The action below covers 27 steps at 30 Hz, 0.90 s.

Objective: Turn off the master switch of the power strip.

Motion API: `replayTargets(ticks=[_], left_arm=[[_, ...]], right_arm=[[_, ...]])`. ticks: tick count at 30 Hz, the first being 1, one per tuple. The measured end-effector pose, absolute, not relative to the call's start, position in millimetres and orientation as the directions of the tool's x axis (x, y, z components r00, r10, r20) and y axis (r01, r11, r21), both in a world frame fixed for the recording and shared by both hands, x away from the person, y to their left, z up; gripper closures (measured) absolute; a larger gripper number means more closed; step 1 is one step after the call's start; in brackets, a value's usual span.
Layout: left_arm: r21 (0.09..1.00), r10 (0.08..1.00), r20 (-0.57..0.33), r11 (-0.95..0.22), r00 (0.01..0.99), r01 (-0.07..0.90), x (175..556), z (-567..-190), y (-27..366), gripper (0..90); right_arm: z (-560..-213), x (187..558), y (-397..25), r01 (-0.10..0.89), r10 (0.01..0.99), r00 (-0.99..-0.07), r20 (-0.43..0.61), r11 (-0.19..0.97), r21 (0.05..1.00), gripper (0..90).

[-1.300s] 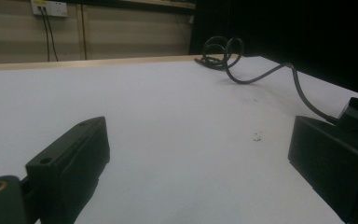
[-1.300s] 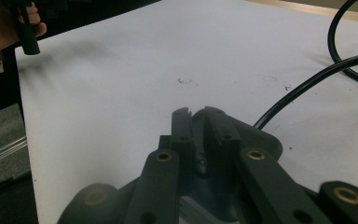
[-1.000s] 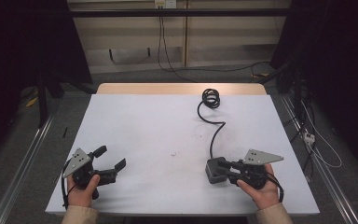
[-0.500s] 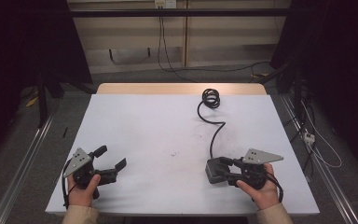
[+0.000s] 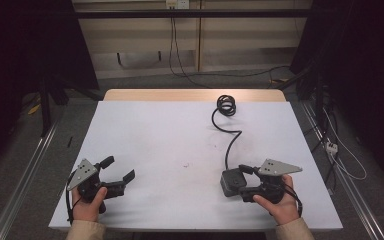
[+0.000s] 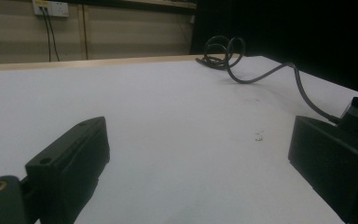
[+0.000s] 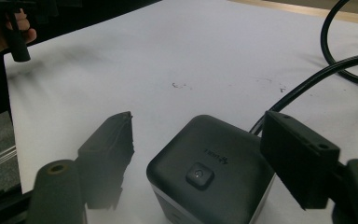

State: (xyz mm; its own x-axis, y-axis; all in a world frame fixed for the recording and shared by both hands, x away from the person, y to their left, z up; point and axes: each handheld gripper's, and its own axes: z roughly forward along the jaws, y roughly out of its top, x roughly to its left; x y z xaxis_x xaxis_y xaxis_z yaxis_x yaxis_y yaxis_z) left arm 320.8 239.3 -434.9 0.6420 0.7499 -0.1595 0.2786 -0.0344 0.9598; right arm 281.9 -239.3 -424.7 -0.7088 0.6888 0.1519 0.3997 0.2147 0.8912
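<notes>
Between the right tool's (image 7: 198,154) spread jaws sits a box (image 7: 209,172); it looks hard and smooth, so pinch its sides.

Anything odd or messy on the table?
Small dark scuffs mark the white table near its middle; nothing spilled or broken. The black box sits flat, its cable looping loosely to a coil at the back.

— what's on the table (image 5: 145,130) from where you sit?

— i've got the left gripper (image 5: 119,169) near the front left corner, the right gripper (image 5: 245,182) near the front right. a cube-shaped box (image 5: 231,182) sits between the right one's jaws. its cable (image 5: 228,132) runs back to a coil near the rear edge, right of centre.
</notes>
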Motion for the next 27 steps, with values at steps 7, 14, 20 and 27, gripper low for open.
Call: replayTargets(ticks=[7, 14, 20, 27], left_arm=[[0.960, 0.747, -0.154, -0.041, 0.646, 0.276, 321, -435, 238, 5.1], [0.961, 0.747, -0.152, -0.042, 0.647, 0.274, 321, -435, 238, 5.1], [0.960, 0.747, -0.155, -0.040, 0.646, 0.277, 321, -435, 238, 5.1], [0.960, 0.746, -0.154, -0.041, 0.648, 0.276, 321, -435, 238, 5.1]], right_arm=[[-425, 282, -241, 0.405, 0.691, -0.709, 0.142, 0.234, 0.884, 18.1], [-427, 282, -243, 0.405, 0.697, -0.706, 0.126, 0.251, 0.879, 13.9], [-427, 282, -247, 0.405, 0.696, -0.707, 0.123, 0.256, 0.878, 11.9], [-429, 282, -254, 0.405, 0.700, -0.704, 0.120, 0.257, 0.877, 11.4]])
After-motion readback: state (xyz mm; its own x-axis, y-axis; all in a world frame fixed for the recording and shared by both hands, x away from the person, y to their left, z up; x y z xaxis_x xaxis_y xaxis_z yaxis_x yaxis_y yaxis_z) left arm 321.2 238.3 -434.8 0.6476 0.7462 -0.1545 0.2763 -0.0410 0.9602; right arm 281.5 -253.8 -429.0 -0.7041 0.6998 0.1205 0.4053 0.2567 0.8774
